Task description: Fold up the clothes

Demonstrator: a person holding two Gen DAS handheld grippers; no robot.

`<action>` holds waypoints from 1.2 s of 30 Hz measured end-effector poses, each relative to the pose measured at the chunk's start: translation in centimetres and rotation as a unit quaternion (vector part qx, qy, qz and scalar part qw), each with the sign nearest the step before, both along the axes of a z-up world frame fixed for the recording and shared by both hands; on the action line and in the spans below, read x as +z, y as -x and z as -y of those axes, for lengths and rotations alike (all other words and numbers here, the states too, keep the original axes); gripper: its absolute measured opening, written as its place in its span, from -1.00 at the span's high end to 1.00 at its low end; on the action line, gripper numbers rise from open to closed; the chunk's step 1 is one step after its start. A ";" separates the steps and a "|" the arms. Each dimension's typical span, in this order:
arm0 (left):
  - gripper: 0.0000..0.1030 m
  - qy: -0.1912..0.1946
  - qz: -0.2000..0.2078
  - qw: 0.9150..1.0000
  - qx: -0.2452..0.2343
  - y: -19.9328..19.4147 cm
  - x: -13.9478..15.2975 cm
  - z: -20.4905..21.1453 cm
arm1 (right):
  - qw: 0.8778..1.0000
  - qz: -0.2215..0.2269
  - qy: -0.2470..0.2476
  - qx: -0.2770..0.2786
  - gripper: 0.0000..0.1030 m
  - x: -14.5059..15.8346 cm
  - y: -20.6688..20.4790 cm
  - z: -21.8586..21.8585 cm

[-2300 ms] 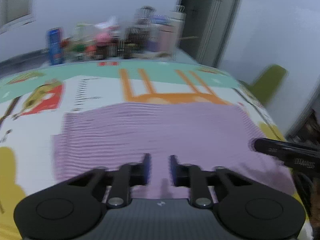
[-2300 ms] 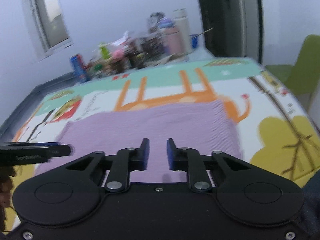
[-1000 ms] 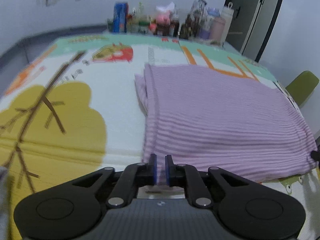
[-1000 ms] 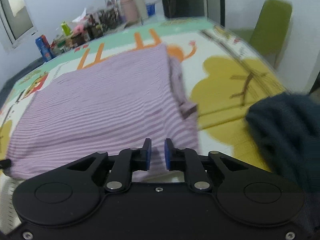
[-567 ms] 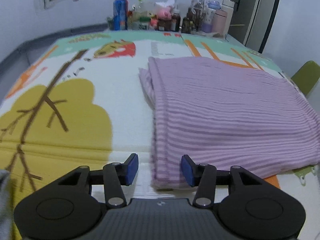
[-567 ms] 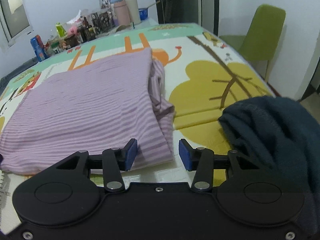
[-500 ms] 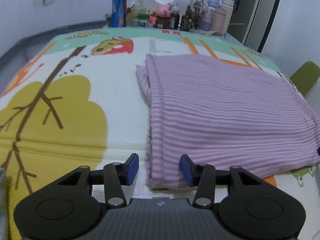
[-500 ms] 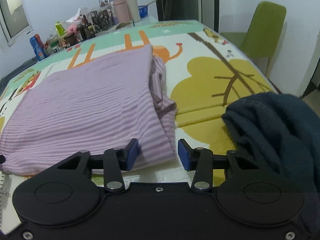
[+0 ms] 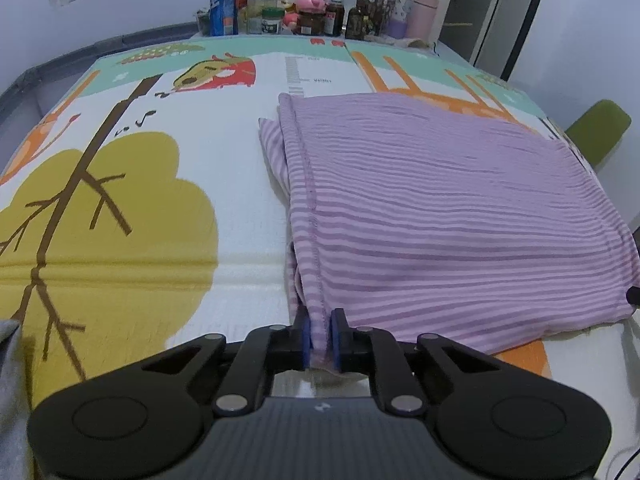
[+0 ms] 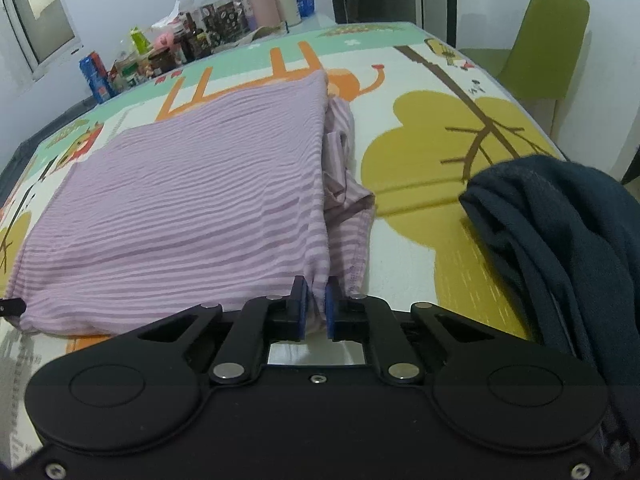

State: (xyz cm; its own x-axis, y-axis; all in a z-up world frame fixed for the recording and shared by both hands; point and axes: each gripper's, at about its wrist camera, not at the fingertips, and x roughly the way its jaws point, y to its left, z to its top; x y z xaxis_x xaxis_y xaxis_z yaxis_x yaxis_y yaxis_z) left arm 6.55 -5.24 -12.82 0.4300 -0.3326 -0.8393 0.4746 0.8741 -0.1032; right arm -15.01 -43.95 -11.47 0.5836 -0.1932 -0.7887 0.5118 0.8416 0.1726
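Both jaws, wide a moment earlier, are now pinching the purple striped garment (image 9: 440, 208): left gripper (image 9: 319, 336) and right gripper (image 10: 316, 306) gripping lower-centre corners, likely readying another fold.

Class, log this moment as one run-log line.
left gripper: shut on purple striped garment | right gripper: shut on same garment | stage: near corners pinched

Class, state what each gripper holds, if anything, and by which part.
Both hold the purple striped garment: the left gripper pinches its near left corner, the right gripper its near right corner.
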 end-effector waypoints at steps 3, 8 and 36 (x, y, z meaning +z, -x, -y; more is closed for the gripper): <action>0.78 -0.005 -0.013 1.000 -0.005 1.0 0.1 -0.8 | 1.000 -0.007 -0.005 0.008 0.85 0.4 1.4 -0.6; 0.78 -0.019 -0.028 0.999 -0.023 3.3 0.3 -2.1 | 0.999 -0.024 -0.009 0.024 0.85 0.8 4.0 -1.9; 0.32 -0.048 -0.057 0.992 -0.100 9.8 0.6 -4.9 | 0.995 -0.073 -0.013 0.060 0.46 2.3 12.2 -5.6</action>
